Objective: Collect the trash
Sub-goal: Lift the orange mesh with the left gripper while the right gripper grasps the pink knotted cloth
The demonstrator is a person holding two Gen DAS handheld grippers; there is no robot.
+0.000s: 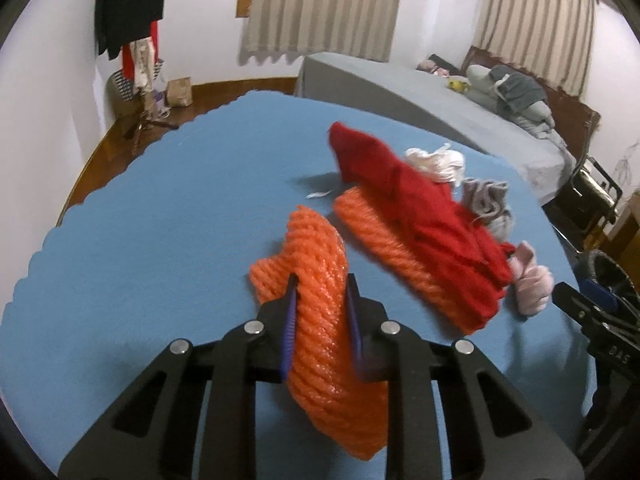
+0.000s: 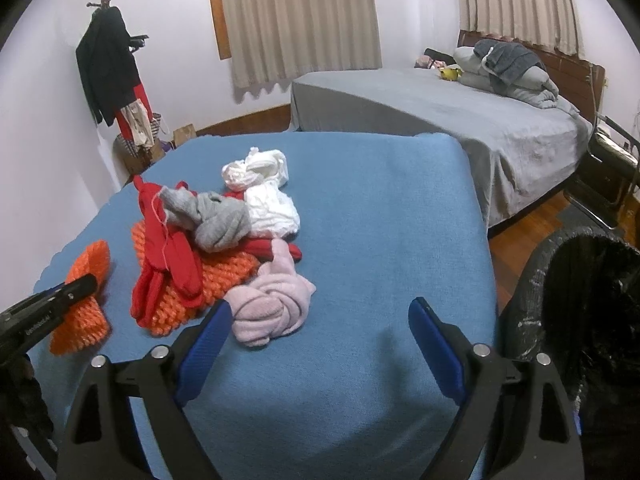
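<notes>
My left gripper (image 1: 320,282) is shut on an orange knitted piece (image 1: 324,344) at the near side of the blue-covered table (image 1: 160,240). To its right lies a pile: a second orange knit (image 1: 384,256), a red cloth (image 1: 420,208), a white bundle (image 1: 436,162), a grey one (image 1: 488,204) and a pink one (image 1: 528,280). My right gripper (image 2: 320,308) hangs open over bare blue cloth, and the pink bundle (image 2: 272,304) lies just beside its left finger. A bin with a black bag (image 2: 580,300) stands at the table's right edge.
A grey bed (image 2: 460,120) with folded bedding stands behind the table on the right. A coat rack (image 2: 108,72) with dark clothes and a basket is at the back left wall. A metal chair (image 2: 612,168) stands on the wooden floor beyond the bin.
</notes>
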